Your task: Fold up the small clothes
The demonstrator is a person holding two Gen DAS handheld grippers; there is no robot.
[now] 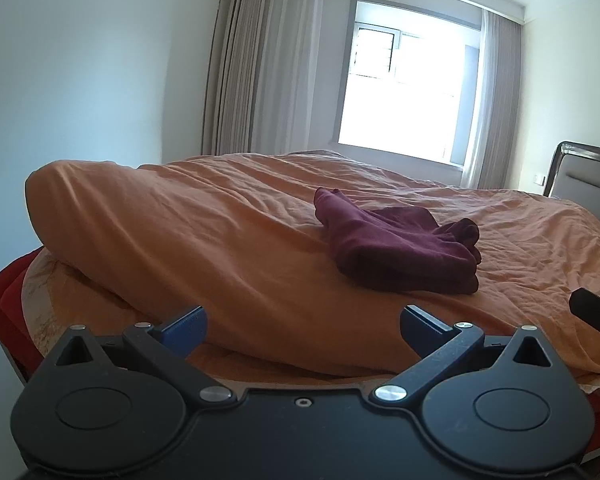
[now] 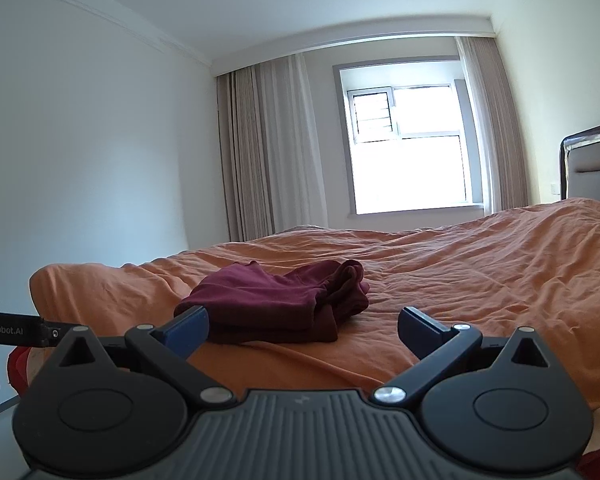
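Orange duvet [image 1: 228,240] rumpled across the bed, bunched into a thick roll at 10 o'clock in the left wrist view. Red fabric [image 1: 4,300] poking out beneath it at the bed edge, 9 o'clock. Bright window [image 1: 408,92] with pale curtains [image 1: 260,64] at 12 o'clock; dark headboard [image 1: 580,176] at 3 o'clock. Nothing lying between either gripper and the cloth.

Maroon garment [image 1: 396,248] loosely folded on the duvet, one corner sticking up. Left gripper [image 1: 302,330] spread wide, holding nothing, garment ahead at 1 o'clock, well apart from the fingers. Right gripper [image 2: 303,330] likewise spread and empty, garment [image 2: 284,300] at 11 o'clock, near edge just past the left blue fingertip [image 2: 190,330]; contact not discernible.
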